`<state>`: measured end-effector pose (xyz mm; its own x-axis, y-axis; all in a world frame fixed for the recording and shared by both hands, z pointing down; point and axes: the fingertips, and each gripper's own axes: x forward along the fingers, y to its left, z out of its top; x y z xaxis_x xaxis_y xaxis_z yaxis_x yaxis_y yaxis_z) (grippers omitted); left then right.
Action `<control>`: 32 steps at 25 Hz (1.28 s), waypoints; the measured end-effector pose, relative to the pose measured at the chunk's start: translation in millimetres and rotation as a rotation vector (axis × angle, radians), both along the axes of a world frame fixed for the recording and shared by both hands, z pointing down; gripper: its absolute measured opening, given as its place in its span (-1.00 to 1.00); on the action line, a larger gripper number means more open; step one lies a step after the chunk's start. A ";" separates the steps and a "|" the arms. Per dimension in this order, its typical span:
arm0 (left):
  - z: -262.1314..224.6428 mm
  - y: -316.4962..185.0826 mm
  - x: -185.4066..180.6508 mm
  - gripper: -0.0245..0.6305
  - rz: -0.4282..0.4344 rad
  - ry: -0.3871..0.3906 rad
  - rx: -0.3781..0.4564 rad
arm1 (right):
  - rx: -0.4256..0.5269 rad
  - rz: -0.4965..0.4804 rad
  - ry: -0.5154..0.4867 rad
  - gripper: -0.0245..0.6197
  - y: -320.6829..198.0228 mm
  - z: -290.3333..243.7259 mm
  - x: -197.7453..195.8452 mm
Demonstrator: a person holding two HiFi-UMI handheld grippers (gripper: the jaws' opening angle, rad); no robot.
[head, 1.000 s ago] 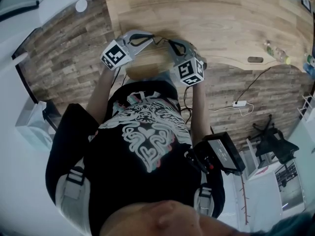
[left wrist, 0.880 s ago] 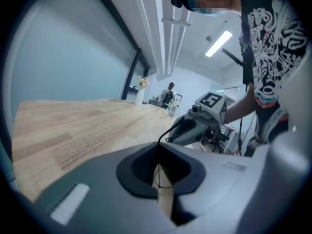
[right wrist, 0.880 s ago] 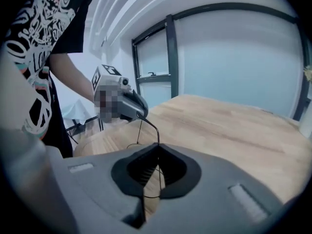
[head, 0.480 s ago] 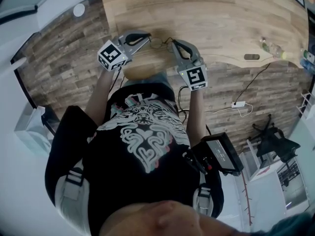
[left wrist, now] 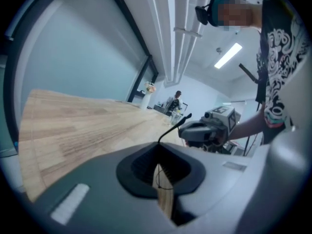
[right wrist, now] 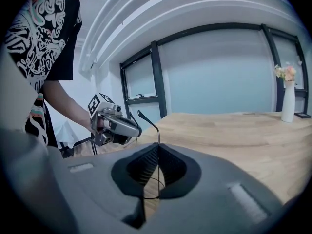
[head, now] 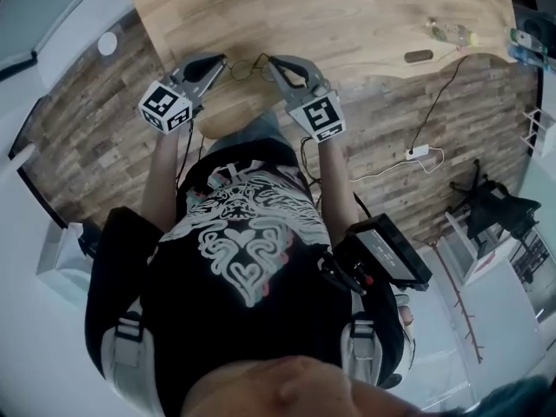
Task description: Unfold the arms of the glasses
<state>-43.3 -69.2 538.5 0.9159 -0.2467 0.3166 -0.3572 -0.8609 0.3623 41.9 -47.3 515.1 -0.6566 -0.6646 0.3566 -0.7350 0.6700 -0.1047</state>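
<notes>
Glasses (head: 248,66) at the near edge of the table (head: 365,16), spanning the two tools. Left gripper (left wrist: 160,161) and right gripper (right wrist: 157,156) are each clamped narrowly on the thin frame, probably so that one side steadies it while the other swings an arm out.

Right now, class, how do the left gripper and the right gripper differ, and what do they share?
The left gripper points rightward at the glasses; the right gripper points leftward. The glasses arm leaving the left gripper's jaws leans right; the one leaving the right gripper's stands nearly upright, its tip hooking left. Both grip a glasses arm.
</notes>
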 end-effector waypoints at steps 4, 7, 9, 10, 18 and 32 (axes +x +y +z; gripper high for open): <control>-1.8 2.5 5.9 -0.96 -0.011 0.012 -0.014 | -0.008 0.029 -0.022 -0.92 5.5 -6.1 8.1; -4.9 2.8 3.4 -0.96 -0.006 0.006 -0.023 | -0.021 0.055 -0.062 -0.92 6.4 -7.1 9.5; -6.5 1.3 0.1 -0.96 -0.009 -0.001 -0.033 | -0.032 0.073 -0.095 -0.92 4.9 -8.8 10.3; -6.3 0.9 -0.9 -0.96 -0.011 -0.006 -0.038 | -0.034 0.079 -0.108 -0.92 4.1 -9.3 10.9; -1.7 5.1 -1.2 -0.96 -0.040 -0.023 -0.078 | -0.046 0.074 -0.132 -0.92 6.5 -12.3 13.3; 3.2 4.4 -2.0 -0.96 -0.044 -0.024 -0.106 | -0.048 0.073 -0.131 -0.92 4.5 -10.9 14.2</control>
<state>-45.4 -64.8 541.7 0.8967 -0.2507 0.3648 -0.4035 -0.8016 0.4412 56.1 -42.7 504.2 -0.6500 -0.6968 0.3033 -0.7597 0.6070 -0.2332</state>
